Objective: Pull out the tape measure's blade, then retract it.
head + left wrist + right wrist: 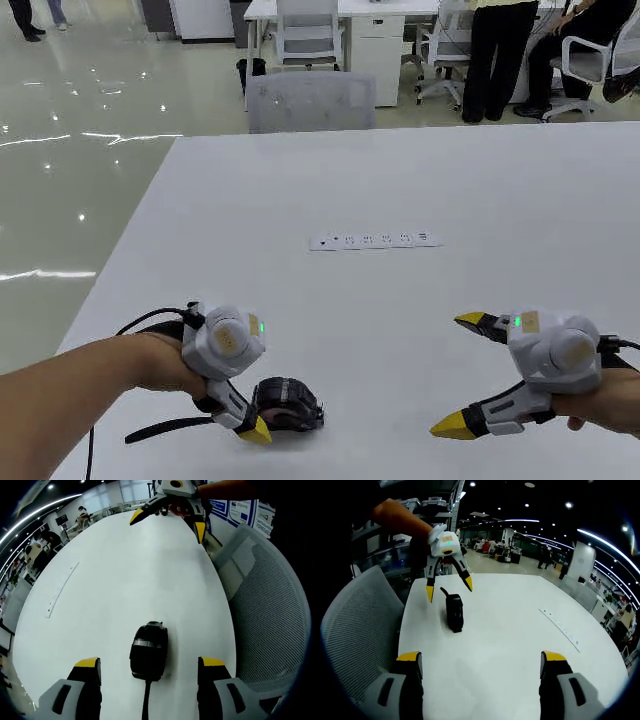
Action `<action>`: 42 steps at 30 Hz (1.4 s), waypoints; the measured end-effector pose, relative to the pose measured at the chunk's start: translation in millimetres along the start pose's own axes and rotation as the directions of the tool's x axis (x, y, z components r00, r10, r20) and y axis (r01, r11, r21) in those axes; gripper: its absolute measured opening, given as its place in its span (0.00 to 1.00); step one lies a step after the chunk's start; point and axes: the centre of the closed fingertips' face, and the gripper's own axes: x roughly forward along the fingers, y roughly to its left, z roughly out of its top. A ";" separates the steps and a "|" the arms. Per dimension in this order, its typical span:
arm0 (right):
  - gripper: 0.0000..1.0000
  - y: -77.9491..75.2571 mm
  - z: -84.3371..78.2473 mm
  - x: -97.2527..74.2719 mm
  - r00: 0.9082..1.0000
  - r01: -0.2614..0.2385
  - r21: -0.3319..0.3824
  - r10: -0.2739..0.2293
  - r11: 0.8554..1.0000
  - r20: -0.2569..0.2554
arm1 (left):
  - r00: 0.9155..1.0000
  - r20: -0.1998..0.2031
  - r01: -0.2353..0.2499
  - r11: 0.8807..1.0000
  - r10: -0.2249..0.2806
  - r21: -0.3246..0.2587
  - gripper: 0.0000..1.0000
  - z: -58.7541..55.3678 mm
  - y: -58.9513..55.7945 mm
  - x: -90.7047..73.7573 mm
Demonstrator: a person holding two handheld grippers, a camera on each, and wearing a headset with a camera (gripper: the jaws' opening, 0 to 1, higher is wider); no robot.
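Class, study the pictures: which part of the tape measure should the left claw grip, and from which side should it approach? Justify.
Grip the tape measure case across its two broad faces, coming from its strap end. The case stands narrow inside the open left claw, strap trailing towards it, so the jaws should close squarely, leaving the far end free.

Smooth matt white counter (pixel 400 180). Black plastic tape measure (pixel 288 404), slight sheen, w/ grey metal-look band. V. glossy, reflective floor (pixel 80 120). Grey mesh-cloth chair (pixel 270 605).
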 end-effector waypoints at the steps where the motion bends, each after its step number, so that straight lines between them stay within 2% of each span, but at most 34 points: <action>1: 0.99 0.3 1.5 2.5 1.000 -0.005 -0.002 0.005 1.000 0.000 | 1.000 -0.013 0.001 1.000 -0.001 0.002 0.75 -1.5 0.1 3.2; 2: 0.99 0.7 4.2 6.5 1.000 -0.012 -0.012 0.012 1.000 0.001 | 0.999 -0.037 0.000 1.000 0.001 0.023 0.74 -4.7 -0.1 7.1; 3: 0.99 1.2 5.9 9.4 1.000 -0.019 -0.022 0.019 1.000 0.002 | 0.999 -0.042 0.003 0.999 -0.001 0.035 0.74 -4.9 -1.3 9.3; 6: 0.98 0.6 11.0 18.6 0.999 -0.032 -0.030 0.032 0.999 0.006 | 0.999 -0.051 0.016 0.999 -0.013 0.040 0.72 -4.4 -2.8 16.1; 9: 0.98 0.4 15.5 26.0 0.999 -0.040 -0.031 0.040 0.999 0.009 | 0.999 -0.052 0.020 0.997 -0.017 0.069 0.63 -0.2 -0.7 19.7; 11: 0.97 1.4 15.7 32.5 0.999 -0.053 -0.033 0.053 0.998 0.002 | 0.999 -0.045 0.028 0.998 -0.026 0.056 0.62 2.7 -0.5 21.9; 13: 0.97 1.7 16.7 37.9 0.998 -0.059 -0.035 0.059 0.998 0.001 | 0.998 -0.056 0.028 0.997 -0.024 0.070 0.62 2.1 -0.8 24.1; 16: 0.96 3.0 18.2 46.1 0.998 -0.068 -0.033 0.068 0.997 -0.002 | 0.996 -0.061 0.069 0.993 -0.063 0.097 0.56 2.3 -5.7 29.0; 20: 0.95 7.8 23.9 57.9 0.996 -0.088 -0.036 0.088 0.995 0.001 | 0.996 -0.071 0.059 0.993 -0.052 0.101 0.50 1.9 -5.8 33.6; 22: 0.94 10.3 25.5 64.1 0.995 -0.101 -0.040 0.101 0.994 -0.003 | 0.996 -0.081 0.056 0.991 -0.047 0.118 0.44 0.5 -5.1 36.6; 23: 0.94 11.2 26.1 66.5 0.994 -0.107 -0.044 0.106 0.993 -0.006 | 0.995 -0.087 0.051 0.990 -0.039 0.130 0.38 0.1 -3.8 37.4; 24: 0.94 12.4 26.9 69.2 0.994 -0.111 -0.046 0.110 0.993 -0.010 | 0.996 -0.087 0.030 0.990 -0.018 0.136 0.35 0.3 0.4 37.6; 25: 0.94 13.0 27.8 71.0 0.993 -0.114 -0.046 0.113 0.992 -0.011 | 0.995 -0.091 0.043 0.992 -0.032 0.122 0.33 -0.3 -1.4 37.8; 30: 0.91 15.7 31.1 81.9 0.991 -0.131 -0.047 0.131 0.990 -0.016 | 0.995 -0.094 0.054 0.995 -0.045 0.087 0.34 -1.2 -0.2 39.4; 42: 0.81 26.3 28.6 103.1 0.981 -0.189 -0.071 0.186 0.979 -0.049 | 0.990 -0.127 0.071 0.995 -0.061 0.075 0.33 -1.5 -0.5 40.3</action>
